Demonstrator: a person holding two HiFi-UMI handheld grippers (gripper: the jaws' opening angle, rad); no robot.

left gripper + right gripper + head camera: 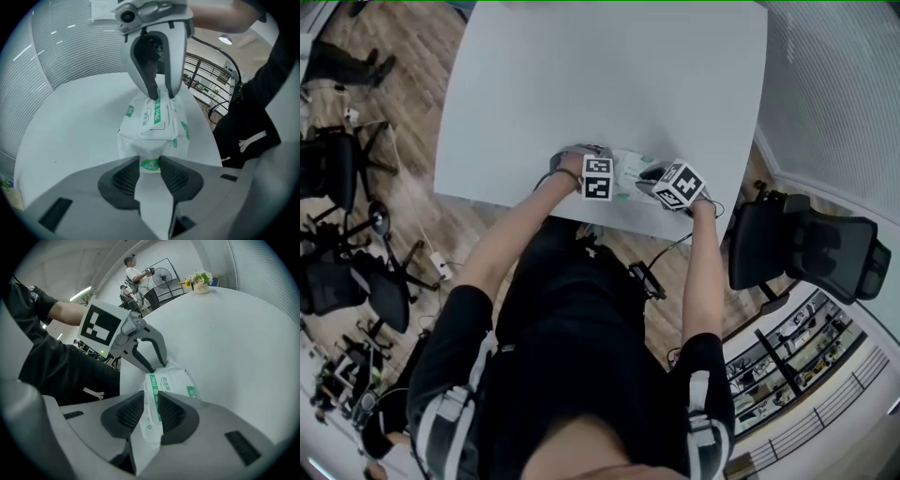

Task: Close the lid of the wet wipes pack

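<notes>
- Wet wipes pack (154,126): white w/ green print, at the white round table's (581,84) near edge, in front of the person; held between both grippers.
- Lid: flap on pack's top face, appeared to lie flat in the left gripper view; seal not confirmable.
- Left gripper (150,164): over table's near edge, jaws pinched on the pack's end seam.
- Right gripper (151,401): over table's near edge, opp. end of pack; jaws clamped on that end.
- Marker cubes (598,178): one per gripper, above table's near edge.
- Flower pot (201,283): on table's far side.
- Office chair (806,246): black, on the floor just off table's right edge.
</notes>
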